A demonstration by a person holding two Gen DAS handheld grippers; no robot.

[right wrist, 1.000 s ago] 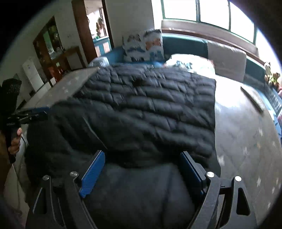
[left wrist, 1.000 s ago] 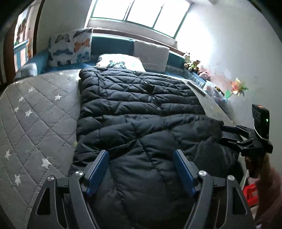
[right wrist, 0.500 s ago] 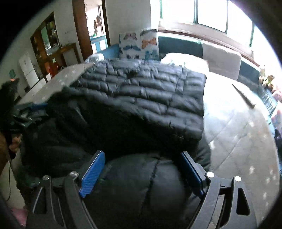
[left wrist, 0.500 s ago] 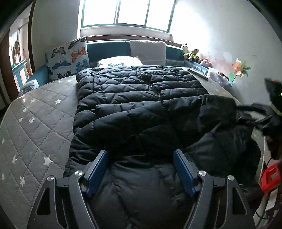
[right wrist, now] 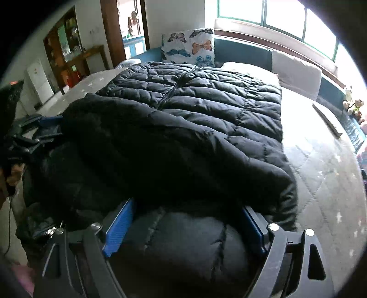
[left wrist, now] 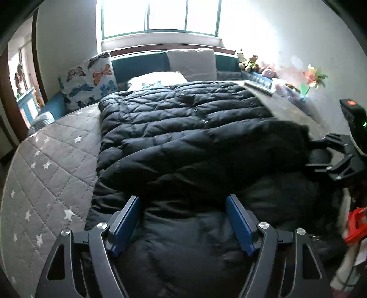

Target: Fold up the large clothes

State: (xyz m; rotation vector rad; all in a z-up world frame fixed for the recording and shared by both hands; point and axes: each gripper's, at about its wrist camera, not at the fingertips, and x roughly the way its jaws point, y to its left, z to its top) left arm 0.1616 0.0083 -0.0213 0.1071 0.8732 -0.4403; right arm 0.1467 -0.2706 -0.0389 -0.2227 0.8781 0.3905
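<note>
The left gripper (left wrist: pixel 183 223) and the right gripper (right wrist: pixel 187 225) each clamp a bulging handful of the black quilted puffer coat (left wrist: pixel 183 128) between blue pads. Over the last second they have lifted the coat's near end and carried it forward, so a thick rolled fold now lies across the coat's middle where it earlier lay flat. By my reading the first lengthwise fold is about half laid; the held edge still has to be set down on the far half.

The coat lies along the centre of the grey star-quilted mattress (left wrist: pixel 52 169). Beyond the coat's far end are a white pillow (left wrist: pixel 158 79) and a butterfly-print cushion (left wrist: pixel 89 84); behind them a teal bench back and a bright window (left wrist: pixel 160 16). Right of the coat, soft toys (left wrist: pixel 248 60) and a paper pinwheel (left wrist: pixel 313 78) stand by the wall.
</note>
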